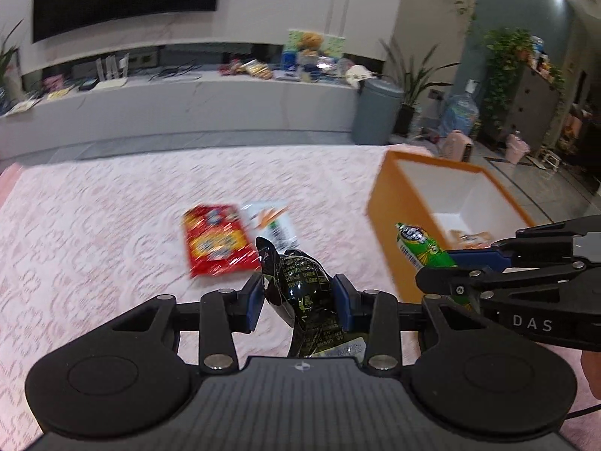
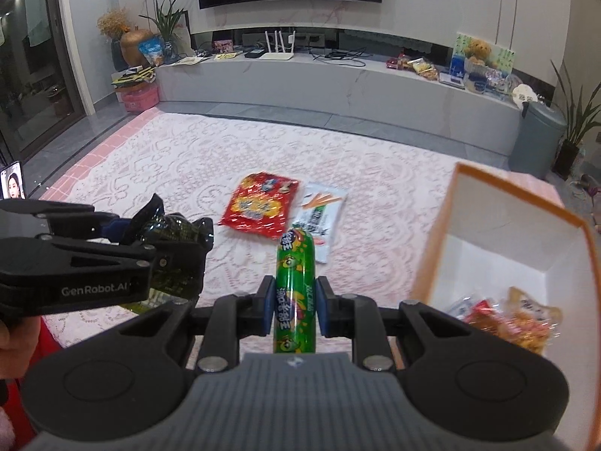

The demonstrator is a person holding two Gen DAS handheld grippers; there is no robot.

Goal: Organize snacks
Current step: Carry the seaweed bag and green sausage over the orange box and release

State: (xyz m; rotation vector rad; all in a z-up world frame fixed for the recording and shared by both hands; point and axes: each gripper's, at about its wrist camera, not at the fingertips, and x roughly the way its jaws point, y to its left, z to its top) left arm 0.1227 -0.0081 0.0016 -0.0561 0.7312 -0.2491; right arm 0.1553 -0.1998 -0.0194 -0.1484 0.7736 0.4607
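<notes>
Pink lace-patterned tablecloth [image 2: 180, 158] over the whole surface. On it, mid-surface — a red snack bag [image 2: 259, 206] touching a white snack packet [image 2: 319, 218]. Further right, an orange box [image 2: 432, 263], white inside.

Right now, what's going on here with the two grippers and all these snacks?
A person is sorting snacks into the orange box. The left gripper is shut on a black snack packet, and the right gripper is shut on a green sausage stick, both held above the pink lace cloth. A red packet and a white packet lie on the cloth. A few snacks are already in the box.
</notes>
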